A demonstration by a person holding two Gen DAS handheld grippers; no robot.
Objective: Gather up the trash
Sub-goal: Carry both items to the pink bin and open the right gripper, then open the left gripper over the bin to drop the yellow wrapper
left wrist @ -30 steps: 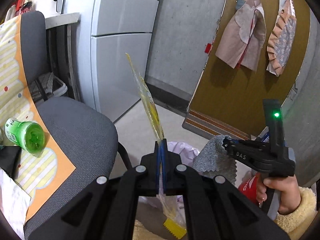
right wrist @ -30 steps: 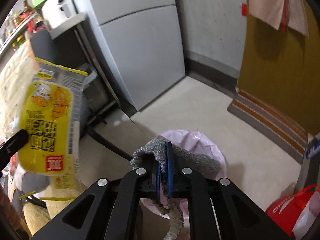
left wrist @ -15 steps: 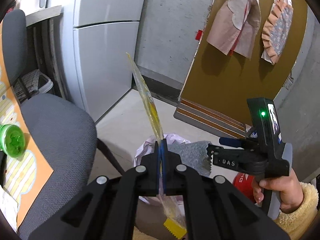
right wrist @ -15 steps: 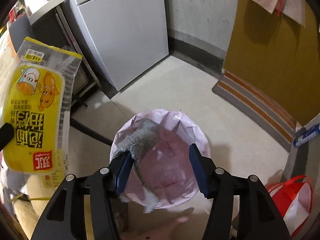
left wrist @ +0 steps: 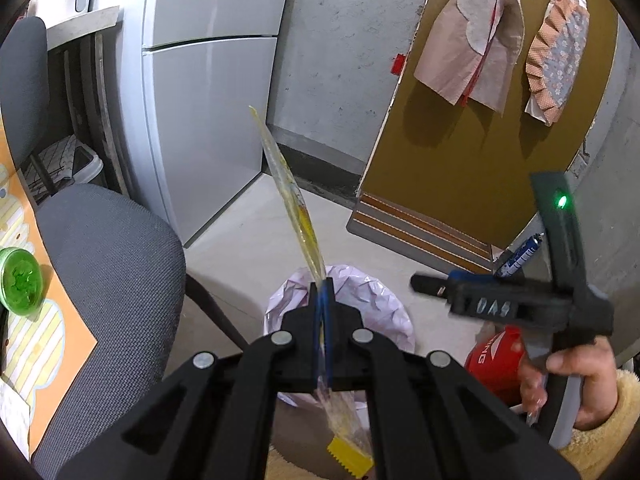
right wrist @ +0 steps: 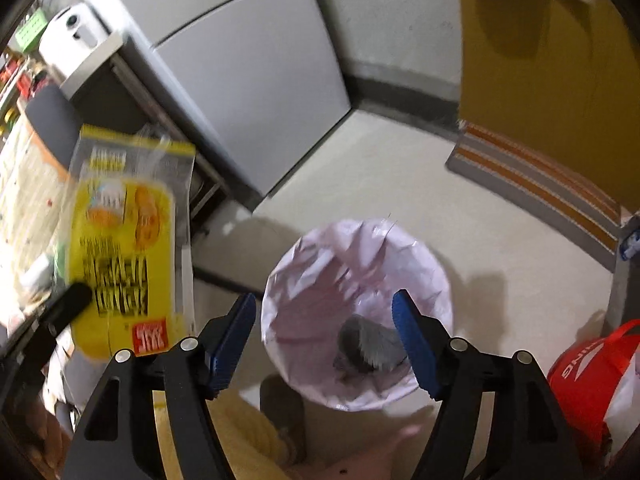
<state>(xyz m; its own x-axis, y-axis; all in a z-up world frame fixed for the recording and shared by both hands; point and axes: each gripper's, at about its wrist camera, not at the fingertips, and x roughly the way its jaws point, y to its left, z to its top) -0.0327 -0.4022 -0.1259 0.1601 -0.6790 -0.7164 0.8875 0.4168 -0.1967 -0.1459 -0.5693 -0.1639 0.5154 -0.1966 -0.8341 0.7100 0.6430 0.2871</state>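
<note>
My left gripper (left wrist: 322, 292) is shut on a yellow snack wrapper (left wrist: 290, 196), seen edge-on and rising above the jaws. In the right wrist view that wrapper (right wrist: 120, 264) faces me at the left. A bin lined with a pink bag (right wrist: 356, 264) stands on the floor below. My right gripper (right wrist: 324, 312) hangs over the bin, jaws still opening, nothing between them. A grey cloth (right wrist: 370, 346) lies inside the bin. In the left wrist view the right gripper (left wrist: 426, 284) is at the right, held by a hand (left wrist: 584, 384), with the bin (left wrist: 360, 292) beyond my jaws.
A grey office chair (left wrist: 116, 264) with an orange striped sheet and a green cup (left wrist: 20, 280) stands at the left. A grey fridge (left wrist: 208, 100) is behind it. A red bag (right wrist: 588, 376) sits right of the bin, a striped mat (right wrist: 532, 184) by the brown door.
The right gripper opened and let go of the grey cloth, which dropped into the bin. The left gripper has come a little closer over the bin, wrapper still clamped.
</note>
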